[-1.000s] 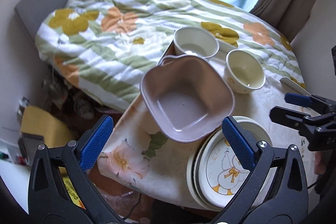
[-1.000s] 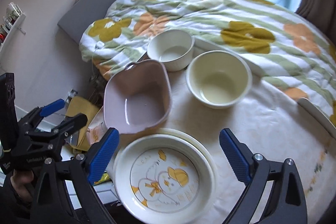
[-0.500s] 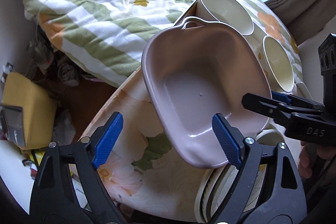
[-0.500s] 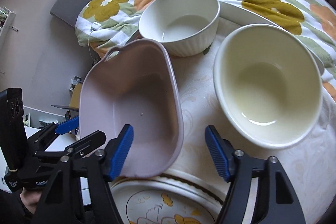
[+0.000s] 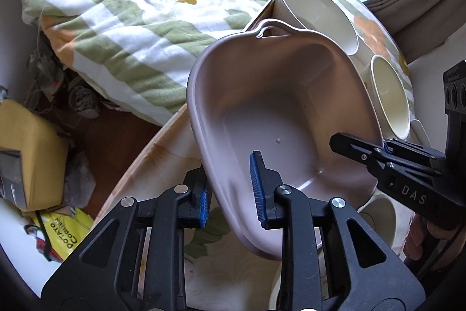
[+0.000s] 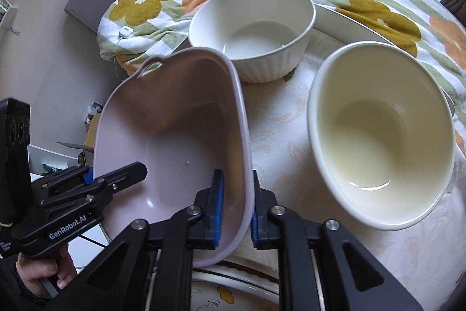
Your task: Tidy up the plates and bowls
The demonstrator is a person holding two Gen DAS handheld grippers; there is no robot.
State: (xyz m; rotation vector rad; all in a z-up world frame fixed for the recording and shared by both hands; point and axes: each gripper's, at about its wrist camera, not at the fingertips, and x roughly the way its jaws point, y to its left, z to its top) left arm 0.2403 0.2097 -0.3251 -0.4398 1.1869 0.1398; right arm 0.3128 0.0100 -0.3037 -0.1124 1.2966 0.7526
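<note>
A pale pink square bowl (image 5: 285, 107) with a loop handle sits on the round table, partly over a stack of plates. My left gripper (image 5: 231, 191) is shut on its near-left rim. My right gripper (image 6: 235, 206) is shut on its right rim; the bowl also shows in the right wrist view (image 6: 174, 142). A white ribbed bowl (image 6: 253, 28) stands behind it. A cream bowl (image 6: 381, 133) stands to the right. The duck-pattern plate stack (image 6: 233, 290) lies under the pink bowl's near edge.
The table wears a cream floral cloth (image 6: 291, 121). A flowered quilt (image 5: 131, 5) lies on the bed behind the table. A long white dish (image 6: 346, 22) lies behind the bowls. Clutter and a yellow box (image 5: 29, 153) sit on the floor at left.
Both grippers moved in from above the table and closed on opposite rims of the pink bowl. One second ago both were open and apart from it.
</note>
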